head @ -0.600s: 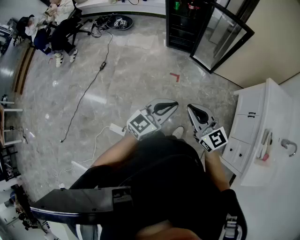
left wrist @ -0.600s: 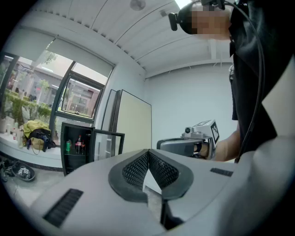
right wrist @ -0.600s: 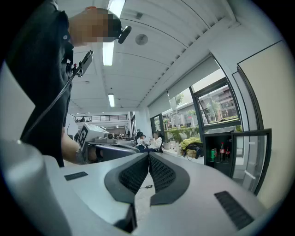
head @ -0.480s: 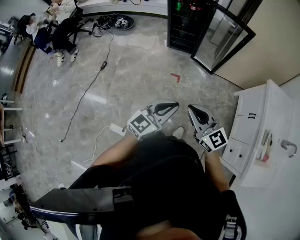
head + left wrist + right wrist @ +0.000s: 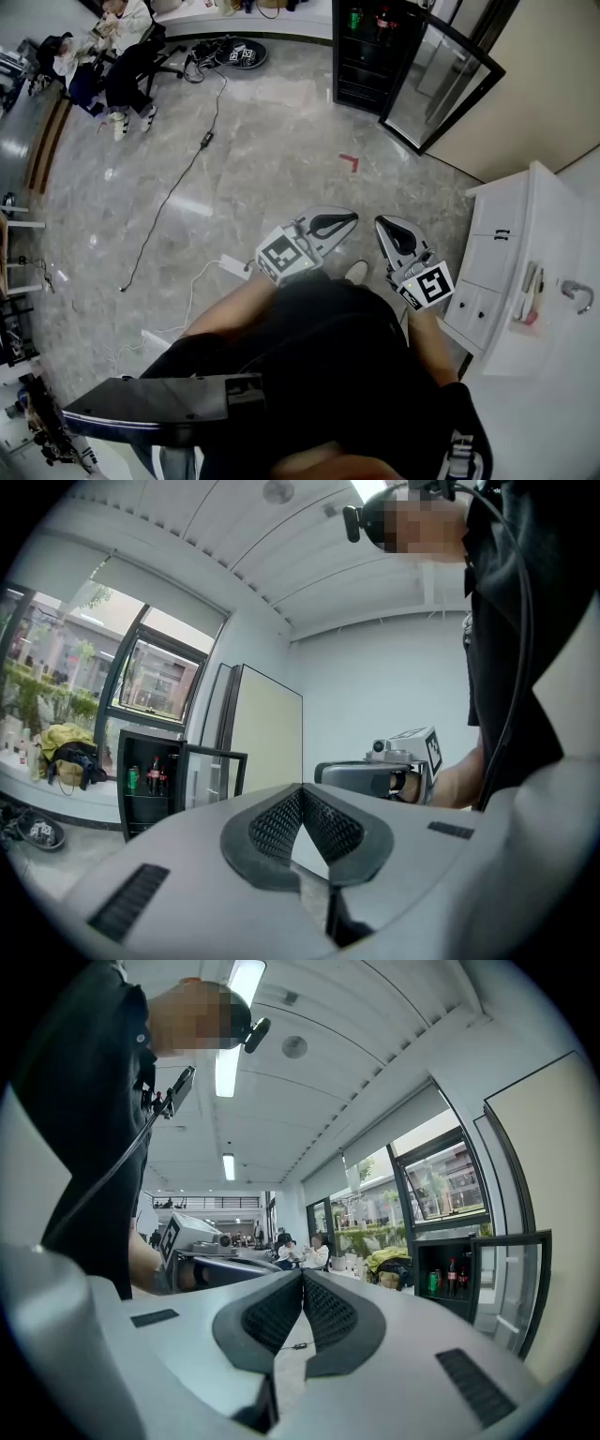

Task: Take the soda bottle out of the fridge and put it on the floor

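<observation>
Soda bottle (image 5: 382, 17) stands inside the fridge (image 5: 356, 89), its door (image 5: 441, 80) open, well apart from the 2 tools. Left gripper (image 5: 349, 217) and right gripper (image 5: 382, 223) are clamped together, holding nothing. The approach seems in hand; next, likely walk closer and spread 1 gripper's jaws.

Left claw (image 5: 342, 223) and right claw (image 5: 392, 233), held side by side before the person's torso. Both sets of jaws closed together, empty.

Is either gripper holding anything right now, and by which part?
Nothing is held: the left gripper and the right gripper are both shut with nothing between their jaws.
</observation>
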